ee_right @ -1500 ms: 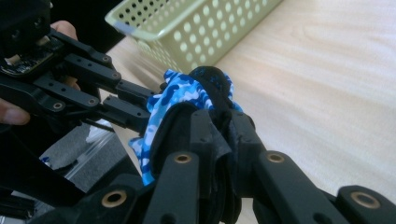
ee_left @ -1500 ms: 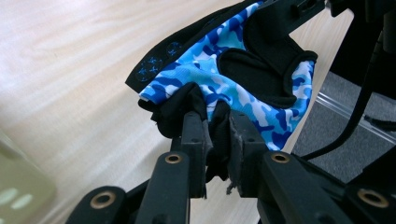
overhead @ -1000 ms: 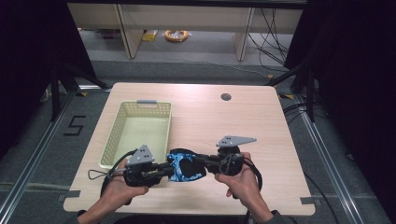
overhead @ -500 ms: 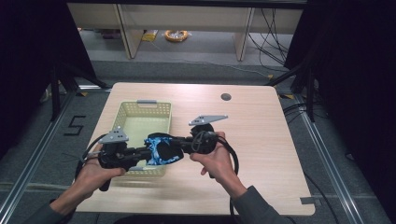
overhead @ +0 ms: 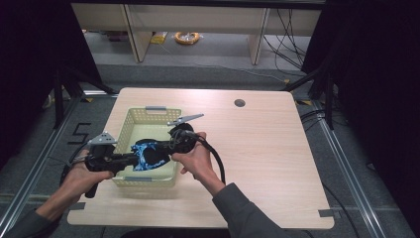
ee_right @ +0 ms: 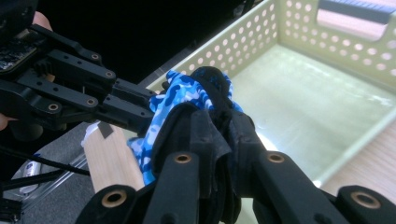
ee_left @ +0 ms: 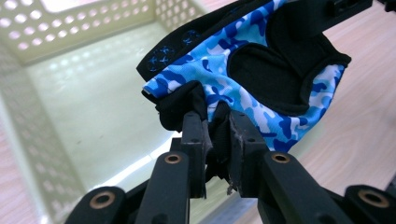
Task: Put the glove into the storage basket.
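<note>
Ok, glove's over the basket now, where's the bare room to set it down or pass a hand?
The basket floor is bare under the glove, which both the left gripper and right gripper pinch. The table is bare right of the basket, out to the round hole. It is crowded at the basket's near rim, where both hands meet.

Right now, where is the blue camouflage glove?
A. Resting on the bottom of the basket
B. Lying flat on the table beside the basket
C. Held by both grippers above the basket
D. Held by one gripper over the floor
C: the left gripper and the right gripper each pinch an end of the glove, which hangs over the basket.
</note>
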